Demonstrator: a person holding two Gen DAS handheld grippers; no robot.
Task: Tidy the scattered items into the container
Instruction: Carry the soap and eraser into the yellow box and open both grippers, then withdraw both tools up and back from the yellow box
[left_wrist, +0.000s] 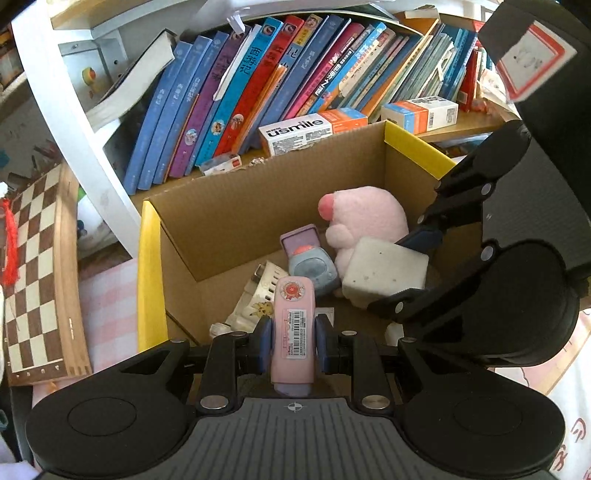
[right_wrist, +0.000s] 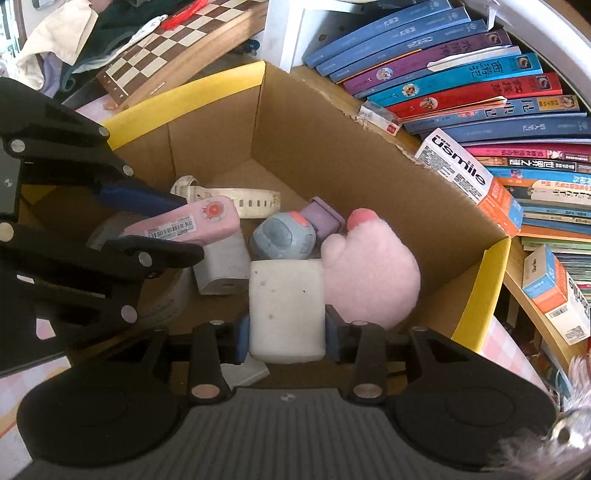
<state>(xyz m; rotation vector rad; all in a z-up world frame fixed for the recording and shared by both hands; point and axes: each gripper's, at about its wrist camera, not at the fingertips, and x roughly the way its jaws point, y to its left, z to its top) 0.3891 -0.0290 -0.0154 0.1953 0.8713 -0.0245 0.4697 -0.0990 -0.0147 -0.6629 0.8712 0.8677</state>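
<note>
Left gripper (left_wrist: 293, 345): it is clamping a pink oblong case (left_wrist: 293, 332) between its blue pads, holding it over the near rim of the cardboard box (left_wrist: 229, 206).
Right gripper (right_wrist: 287, 334): it is squeezing a white block (right_wrist: 286, 308) on its two side faces, holding it above the box's inside, just beside the pink plush toy (right_wrist: 369, 269).
Pink case, axis: its long axis is running straight out along the gripper's fingers, the round red sticker end pointing toward the far wall of the box and the barcode label facing up.
White block, axis: it is nearly square, its slightly longer side lying along the fingers and pointing toward the box's far wall (no clear front or back is showing).
Already lying in the box: the plush toy in the right-hand corner, a grey-blue gadget (right_wrist: 282, 236), a lilac little box (right_wrist: 323, 218), a white strap (right_wrist: 243, 201), a white charger-like block (right_wrist: 221, 266).
Progress: most of the visible items are sitting inside; the two held ones are hanging over the opening and are not resting on the bottom.
Left over: whether more items are lying outside cannot be told, since the pink checked surface around the box is barely showing.
</note>
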